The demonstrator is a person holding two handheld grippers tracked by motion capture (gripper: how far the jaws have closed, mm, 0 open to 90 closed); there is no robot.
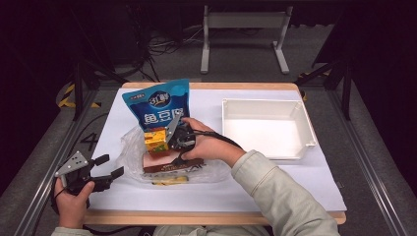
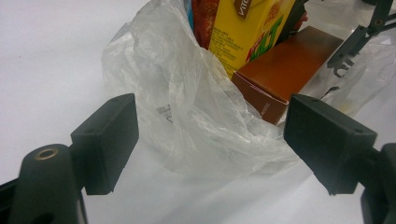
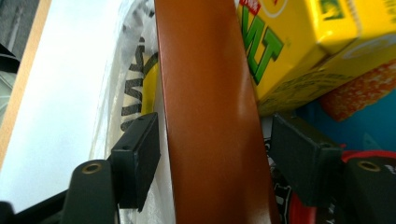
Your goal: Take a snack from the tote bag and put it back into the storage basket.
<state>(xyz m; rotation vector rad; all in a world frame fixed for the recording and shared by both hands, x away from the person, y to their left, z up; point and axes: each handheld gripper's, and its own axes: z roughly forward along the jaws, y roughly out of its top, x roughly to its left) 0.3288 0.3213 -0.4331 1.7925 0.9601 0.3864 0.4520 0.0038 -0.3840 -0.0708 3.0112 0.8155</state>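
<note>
Unpacking groceries from a clear plastic bag (image 1: 133,147) lying mid-worktop (image 1: 236,196), apparently toward the white bin (image 1: 307,125) at the right. Right claw (image 3: 215,158) reaching into the bag mouth, jaws spread either side of the brown box (image 3: 210,116), one close against its left face, the other standing a little off; not yet clamped. Box lying in the bag beneath the yellow drink carton (image 3: 299,42), blue snack pouch (image 1: 157,105) behind. Left claw (image 2: 210,140) parked open at the bag's near-left edge, gripping nothing. Best to centre the box between the jaws, close firmly on both broad faces, and draw out slowly. Likely worth pinning the plastic with the left claw so that the carton stays put.
</note>
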